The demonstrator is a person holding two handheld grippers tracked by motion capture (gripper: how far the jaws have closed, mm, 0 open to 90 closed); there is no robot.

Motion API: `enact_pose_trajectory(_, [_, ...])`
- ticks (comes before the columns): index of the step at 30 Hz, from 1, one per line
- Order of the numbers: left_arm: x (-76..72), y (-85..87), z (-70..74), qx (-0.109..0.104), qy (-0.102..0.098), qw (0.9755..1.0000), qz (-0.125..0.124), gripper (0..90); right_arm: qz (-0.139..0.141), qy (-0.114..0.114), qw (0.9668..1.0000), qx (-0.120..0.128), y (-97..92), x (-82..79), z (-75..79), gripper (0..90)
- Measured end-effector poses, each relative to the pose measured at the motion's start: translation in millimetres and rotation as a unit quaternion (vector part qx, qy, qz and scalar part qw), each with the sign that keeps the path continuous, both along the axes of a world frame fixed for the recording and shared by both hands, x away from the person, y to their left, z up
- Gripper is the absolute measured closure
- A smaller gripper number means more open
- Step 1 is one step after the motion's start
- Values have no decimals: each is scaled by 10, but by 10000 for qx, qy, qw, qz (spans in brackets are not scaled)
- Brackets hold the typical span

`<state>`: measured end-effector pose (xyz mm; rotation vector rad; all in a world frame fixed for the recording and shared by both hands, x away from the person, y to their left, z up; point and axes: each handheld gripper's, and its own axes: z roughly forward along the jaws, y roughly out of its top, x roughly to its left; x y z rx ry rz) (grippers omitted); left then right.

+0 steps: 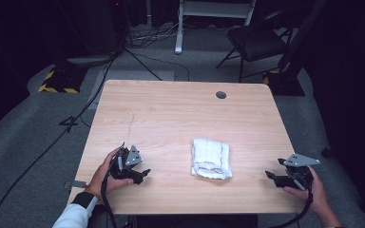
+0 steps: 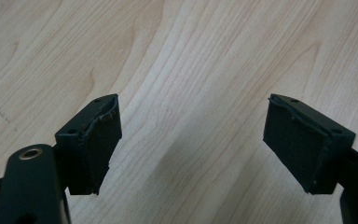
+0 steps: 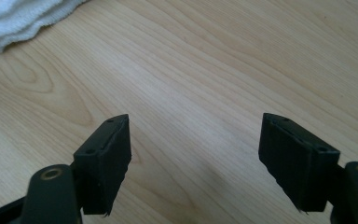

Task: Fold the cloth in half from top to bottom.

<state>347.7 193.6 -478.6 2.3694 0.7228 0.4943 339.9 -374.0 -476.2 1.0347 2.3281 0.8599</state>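
A folded white towel lies flat on the worktop, right of centre and toward the person's edge, squared up and ready for handling. The left tool sits well to its left, jaws apart over bare wood with nothing between them. The right tool waits near the towel's right side, jaws likewise spread and empty; a towel corner shows ahead of it. Nothing blocks either approach; a cable hole sits far back, a chair beyond
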Motion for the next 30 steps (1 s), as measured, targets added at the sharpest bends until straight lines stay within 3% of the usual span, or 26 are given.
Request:
enact_pose_trajectory(3, [3, 51, -37, 12, 23, 10000, 28, 193, -88, 39, 9999, 114, -75, -11, -46, 259])
enact_pose_trajectory(7, [17, 177, -89, -184, 229, 9995, 125, 193, -250, 140, 9992, 286, -183, -20, -139, 259])
enact_pose_trajectory(11, [28, 295, -147, -213, 341, 9988, 263, 194, -348, 200, 9983, 412, -248, -31, -203, 256])
enact_pose_trajectory(14, [31, 403, -192, -468, 495, 9972, 308, 187, -402, 200, 9974, 567, -280, -35, -231, 241])
enact_pose_trajectory(16, [30, 479, -235, -747, 598, 9948, 337, 186, -437, 213, 9964, 692, -303, -34, -253, 227])
enact_pose_trajectory(17, [18, 504, -251, -820, 551, 9946, 327, 186, -462, 219, 9961, 714, -306, -35, -257, 220])
enact_pose_trajectory(30, [-23, 506, -251, -795, 505, 9938, 586, 174, -523, 163, 9956, 759, -308, -41, -273, 216])
